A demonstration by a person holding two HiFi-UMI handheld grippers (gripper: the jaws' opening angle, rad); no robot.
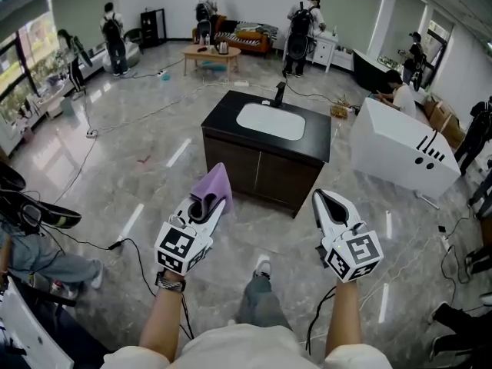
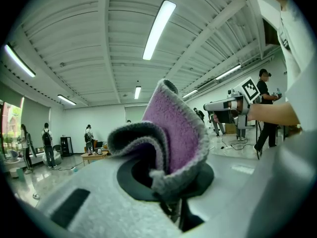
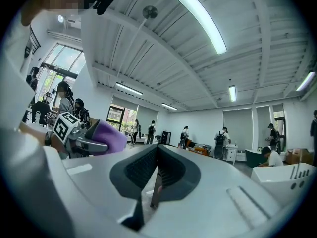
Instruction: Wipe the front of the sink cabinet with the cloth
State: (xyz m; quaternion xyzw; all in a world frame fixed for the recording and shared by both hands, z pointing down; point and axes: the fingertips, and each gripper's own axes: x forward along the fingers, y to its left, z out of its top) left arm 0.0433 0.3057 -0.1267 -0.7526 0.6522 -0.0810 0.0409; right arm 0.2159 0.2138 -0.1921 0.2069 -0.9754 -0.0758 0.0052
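A wide floor (image 1: 138,129) of glossy grey marble fills the head view, crossed by loose black cables (image 1: 154,110), with several people standing or crouching along the far walls. Near the middle stands the sink cabinet (image 1: 265,171), dark brown with two closed front doors, under a black tabletop (image 1: 223,118) that carries a white basin (image 1: 270,121) and a black faucet (image 1: 280,92) at its far edge. To its right lies a large white unit (image 1: 396,148), tilted and well apart from the cabinet, and far behind is a low wooden coffee table (image 1: 209,52). The person's bare forearms reach forward at the bottom of the view, both grippers raised in the air short of the cabinet front and touching nothing on it. The left gripper (image 1: 209,206) is clamped tight on the cloth (image 1: 214,183); in the left gripper view its jaws pinch the lower fold of the cloth (image 2: 178,128), which is lilac with a grey edge and curls upward above them. The right gripper (image 1: 329,206) hangs level with it and apart to the right; the right gripper view shows this gripper (image 3: 157,170) with its dark pads pressed together and nothing between them, while the cloth (image 3: 106,135) shows at its left
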